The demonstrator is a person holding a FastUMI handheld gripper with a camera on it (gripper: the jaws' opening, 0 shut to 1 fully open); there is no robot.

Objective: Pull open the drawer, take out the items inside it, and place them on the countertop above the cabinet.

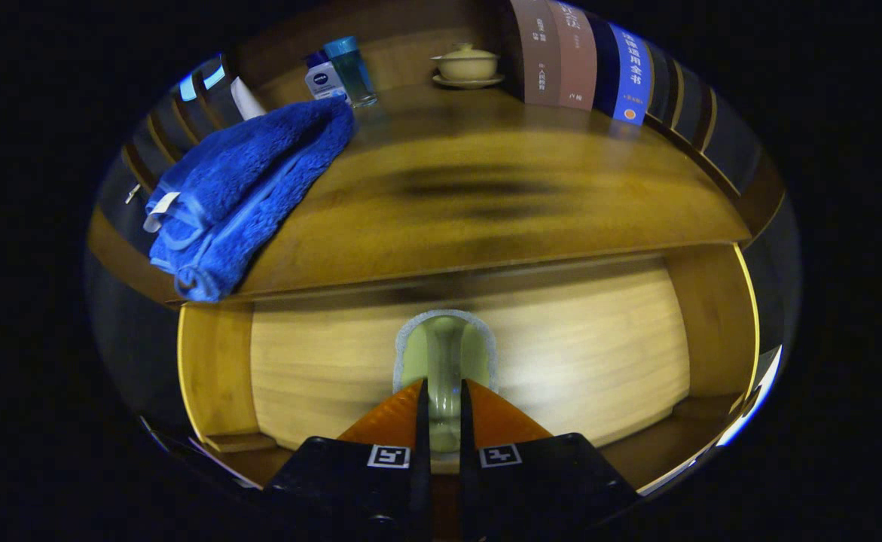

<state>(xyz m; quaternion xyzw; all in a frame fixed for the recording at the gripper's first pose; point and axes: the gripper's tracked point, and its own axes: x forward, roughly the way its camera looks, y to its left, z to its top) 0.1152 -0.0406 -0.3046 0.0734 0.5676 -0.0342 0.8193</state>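
My gripper (441, 388) is shut on a pale green pad with a fuzzy white edge (478, 348), both fingers pinching it at its middle. It hangs over the open wooden drawer (215, 369), whose pale bottom (599, 361) spreads out beyond the fingers. Above the drawer runs the brown wooden countertop (501, 218). A folded blue towel (245, 188) lies on the countertop's left part, one end drooping over its front edge.
At the back of the countertop stand a blue-capped clear bottle (352, 71) and a small white bottle (325, 81). A lidded cream cup on a saucer (467, 65) sits to their right. A row of upright books (584, 60) lines the right side.
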